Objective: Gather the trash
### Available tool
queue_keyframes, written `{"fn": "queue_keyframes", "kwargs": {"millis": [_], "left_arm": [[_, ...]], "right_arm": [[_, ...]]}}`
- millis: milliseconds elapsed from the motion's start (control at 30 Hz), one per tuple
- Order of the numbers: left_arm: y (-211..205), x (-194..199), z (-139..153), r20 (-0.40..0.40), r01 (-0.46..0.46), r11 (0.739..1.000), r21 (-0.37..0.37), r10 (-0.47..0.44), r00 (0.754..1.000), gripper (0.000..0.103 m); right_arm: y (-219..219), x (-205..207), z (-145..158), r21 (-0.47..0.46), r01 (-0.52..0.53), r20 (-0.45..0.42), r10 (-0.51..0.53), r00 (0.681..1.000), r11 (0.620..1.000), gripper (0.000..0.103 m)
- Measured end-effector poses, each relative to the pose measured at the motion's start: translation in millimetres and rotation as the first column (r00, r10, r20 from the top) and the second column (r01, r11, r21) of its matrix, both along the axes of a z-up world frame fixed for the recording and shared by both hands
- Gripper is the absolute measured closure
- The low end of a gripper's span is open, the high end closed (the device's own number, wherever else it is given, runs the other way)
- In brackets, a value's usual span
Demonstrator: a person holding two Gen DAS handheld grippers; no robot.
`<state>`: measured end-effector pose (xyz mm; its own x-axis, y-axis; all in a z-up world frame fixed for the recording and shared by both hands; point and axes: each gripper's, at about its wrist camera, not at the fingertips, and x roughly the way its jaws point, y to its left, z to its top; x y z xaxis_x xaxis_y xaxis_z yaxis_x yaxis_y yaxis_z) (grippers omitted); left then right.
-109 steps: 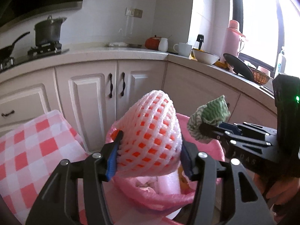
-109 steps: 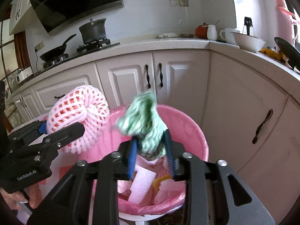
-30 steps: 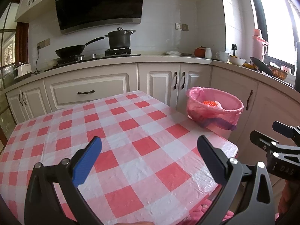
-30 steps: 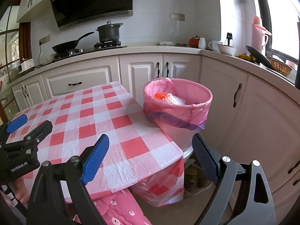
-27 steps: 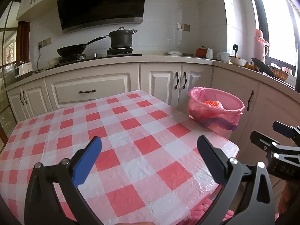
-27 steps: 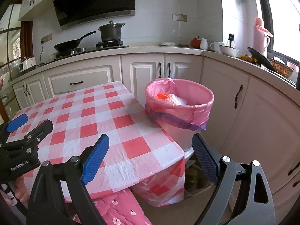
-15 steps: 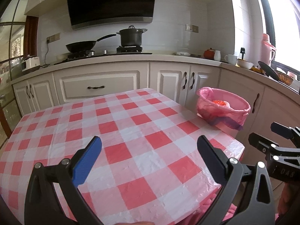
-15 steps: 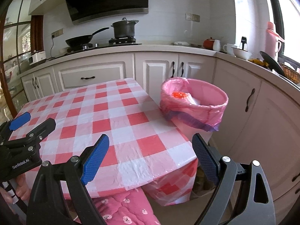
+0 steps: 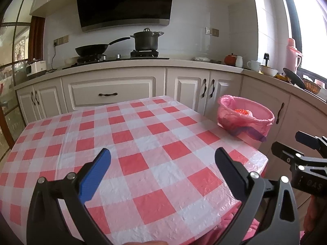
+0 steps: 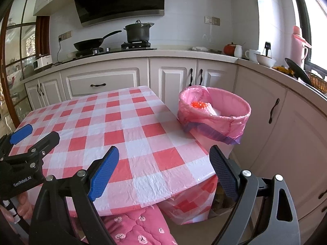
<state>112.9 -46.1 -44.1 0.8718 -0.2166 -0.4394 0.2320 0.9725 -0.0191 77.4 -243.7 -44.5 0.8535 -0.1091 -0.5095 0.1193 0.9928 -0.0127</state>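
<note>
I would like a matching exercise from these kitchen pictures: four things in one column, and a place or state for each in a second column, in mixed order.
Things:
1. trash bin
2. black pot
3. left hand-held gripper
4. pink thermos

Places or states:
A. on the stove burner
B. on the counter by the window
C. open, over the checked tablecloth, holding nothing
D. lined with a pink bag, beside the table's corner

Pairs: 1-D, 2-A, 3-C, 4-B
</note>
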Motion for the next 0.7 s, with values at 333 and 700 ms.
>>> {"fn": "queue_keyframes", "kwargs": {"millis": [333,700], "left_arm": [[-1.0,-0.4,0.9,0.003,0.003,1.0,0.004,-0.003,1.0,0.005],[-0.8,-0.5,3.5,0.008,-0.002,1.0,0.005,0.002,1.0,0.005]], "right_arm": [[0.3,0.0,0.2,0.0,0.0,-0.001,0.0,1.0,1.0,0.018],[0.5,0.0,0.4,-0.001,-0.001,-0.001,0.001,1.0,1.0,0.018]]}}
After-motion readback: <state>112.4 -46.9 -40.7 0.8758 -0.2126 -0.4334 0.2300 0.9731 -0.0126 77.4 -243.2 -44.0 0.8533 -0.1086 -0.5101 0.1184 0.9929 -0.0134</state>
